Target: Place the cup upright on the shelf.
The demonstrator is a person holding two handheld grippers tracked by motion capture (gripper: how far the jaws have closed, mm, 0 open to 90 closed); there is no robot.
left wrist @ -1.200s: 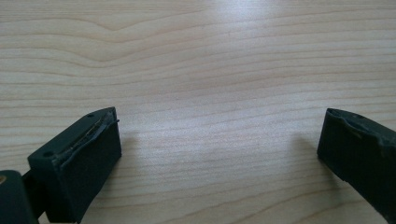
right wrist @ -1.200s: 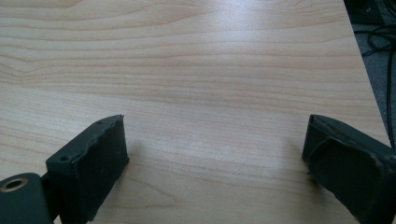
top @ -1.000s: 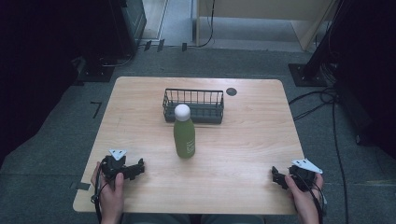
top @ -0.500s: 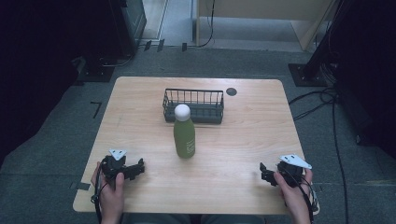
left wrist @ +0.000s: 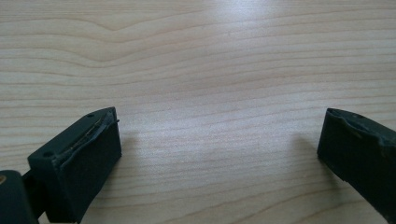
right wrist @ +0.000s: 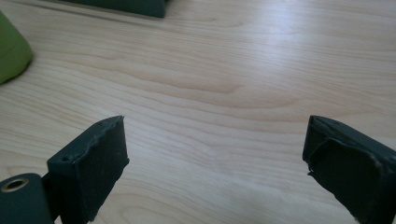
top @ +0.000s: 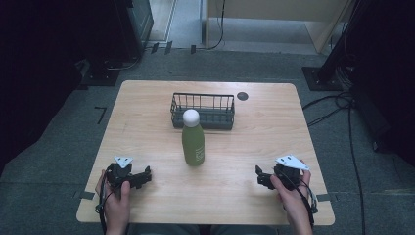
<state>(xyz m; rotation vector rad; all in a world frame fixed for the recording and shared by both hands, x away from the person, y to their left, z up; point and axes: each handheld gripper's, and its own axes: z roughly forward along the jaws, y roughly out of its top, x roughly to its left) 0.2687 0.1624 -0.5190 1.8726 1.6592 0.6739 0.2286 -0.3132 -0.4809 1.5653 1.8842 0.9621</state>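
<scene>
While both hands rest low, left gripper (top: 142, 177) and right gripper (top: 260, 177) gape.

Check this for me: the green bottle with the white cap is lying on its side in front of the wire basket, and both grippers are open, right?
Not quite. The green bottle is standing upright, not lying on its side, as the high view shows. It does stand in front of the wire basket, and the left gripper and right gripper are both open.

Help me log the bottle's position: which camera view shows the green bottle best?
The high view: the green bottle stands upright and whole, white cap on, just in front of the wire basket. The right gripper view catches just a green sliver of it at its left edge. The left gripper view looks at bare table.
</scene>
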